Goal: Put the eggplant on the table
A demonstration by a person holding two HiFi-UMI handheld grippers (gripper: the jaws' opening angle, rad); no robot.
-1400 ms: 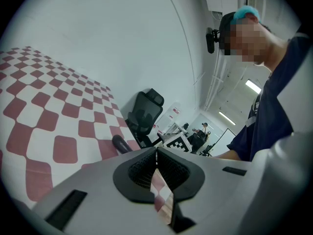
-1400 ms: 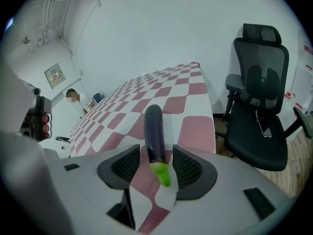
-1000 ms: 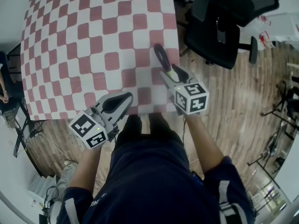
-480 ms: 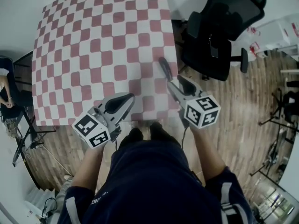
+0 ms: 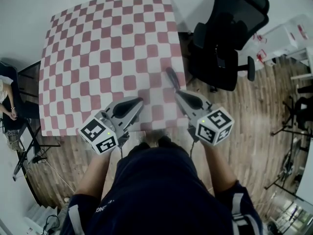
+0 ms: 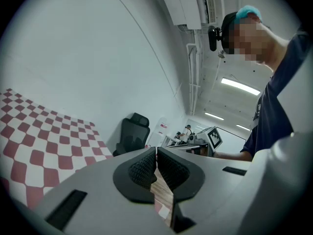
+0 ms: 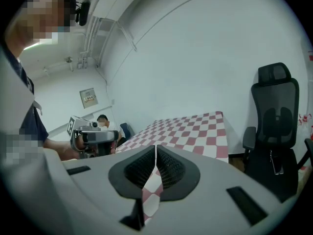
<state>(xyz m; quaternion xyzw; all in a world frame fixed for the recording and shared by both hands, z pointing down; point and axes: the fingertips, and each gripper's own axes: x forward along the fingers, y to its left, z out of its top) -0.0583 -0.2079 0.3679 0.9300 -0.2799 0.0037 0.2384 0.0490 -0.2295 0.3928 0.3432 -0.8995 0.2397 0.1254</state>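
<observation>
Eggplant is lying on the checkered table, close to its right edge and just past the tips of your right gripper. That gripper's jaws are closing, pads already touching with nothing between them. Your left gripper is pinched closed too, also empty.

I record a black office chair standing upright on the wooden floor, ahead and to my right. White boxes with red print lie just beyond it, the print unreadable. Dark stands occupy the far right of the floor. One person sits at the far left, partly cut off. The white wall carries an air-conditioning unit high up, and a framed notice hangs further off.
</observation>
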